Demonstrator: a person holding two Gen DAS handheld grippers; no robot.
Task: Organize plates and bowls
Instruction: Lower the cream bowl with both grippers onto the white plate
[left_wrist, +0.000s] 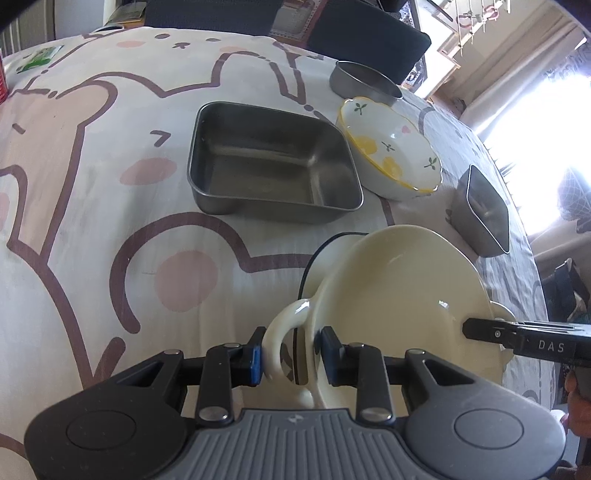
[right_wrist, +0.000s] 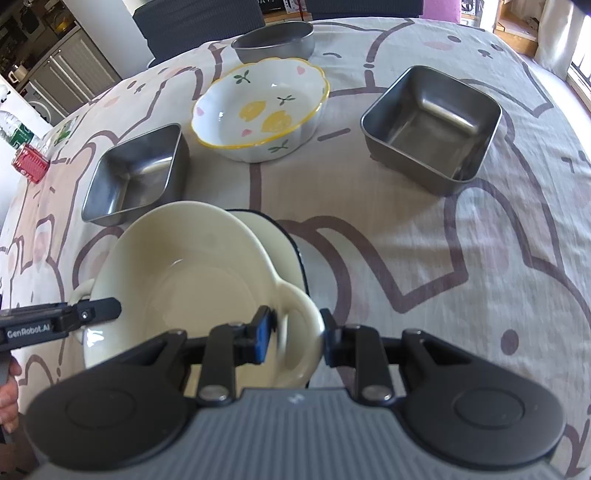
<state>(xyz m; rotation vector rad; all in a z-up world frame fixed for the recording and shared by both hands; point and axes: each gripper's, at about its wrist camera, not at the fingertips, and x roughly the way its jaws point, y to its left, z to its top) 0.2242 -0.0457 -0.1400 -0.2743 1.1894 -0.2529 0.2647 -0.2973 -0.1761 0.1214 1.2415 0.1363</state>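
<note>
Right now both grippers, left gripper (left_wrist: 291, 354) and right gripper (right_wrist: 295, 334), are clamped on the handles of the cream bowl (left_wrist: 399, 291), hovering tilted over a dark-rimmed plate (right_wrist: 280, 243), while the floral bowl (right_wrist: 262, 110) and steel trays wait unsorted.

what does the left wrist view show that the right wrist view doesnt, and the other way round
Only the left wrist view: the left gripper closed on one loop handle of the cream bowl, and a bright curtained window.

Only the right wrist view: the right gripper astride the bowl's other handle, a water bottle, a red container and cabinets.

Both: the cream bowl tilted over a dark-rimmed plate, the floral bowl, two square steel trays, a round steel tin and the cartoon tablecloth.
</note>
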